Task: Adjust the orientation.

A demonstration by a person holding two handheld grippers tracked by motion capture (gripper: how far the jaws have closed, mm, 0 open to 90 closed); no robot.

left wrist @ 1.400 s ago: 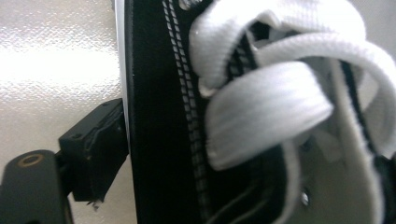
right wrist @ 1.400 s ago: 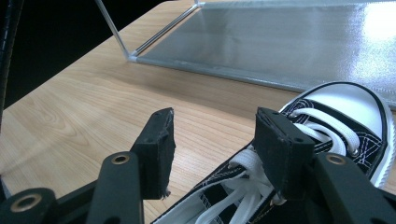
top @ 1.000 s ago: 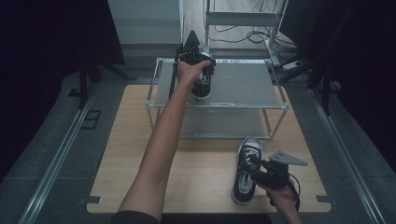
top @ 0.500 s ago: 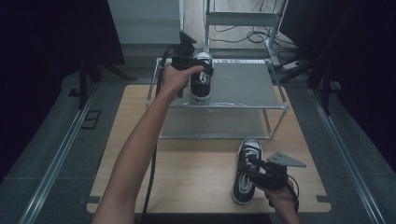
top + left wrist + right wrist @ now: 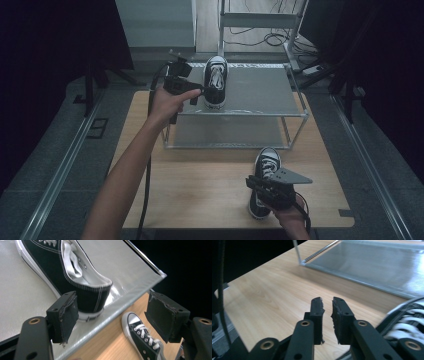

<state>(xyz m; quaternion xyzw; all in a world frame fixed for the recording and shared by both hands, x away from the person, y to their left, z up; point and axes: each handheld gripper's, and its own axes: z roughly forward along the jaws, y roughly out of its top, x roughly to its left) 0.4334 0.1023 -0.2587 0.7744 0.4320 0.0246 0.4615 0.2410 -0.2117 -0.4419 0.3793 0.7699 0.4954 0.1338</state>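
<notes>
A black canvas sneaker with white laces and white rubber sole (image 5: 216,82) stands upright on the metal shelf's top tier, toe toward twelve o'clock. Its matching black-and-white sneaker (image 5: 265,176) lies on the wooden table at five o'clock.

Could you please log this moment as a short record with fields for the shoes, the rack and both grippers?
shoe on rack: black sneaker, white laces, upright on top shelf
shoe on table: matching sneaker, beside right gripper
rack: metal, two shelves, on wooden table
left gripper: open, jaws apart at rack shoe's heel, not gripping
right gripper: jaws nearly closed, holding nothing
</notes>
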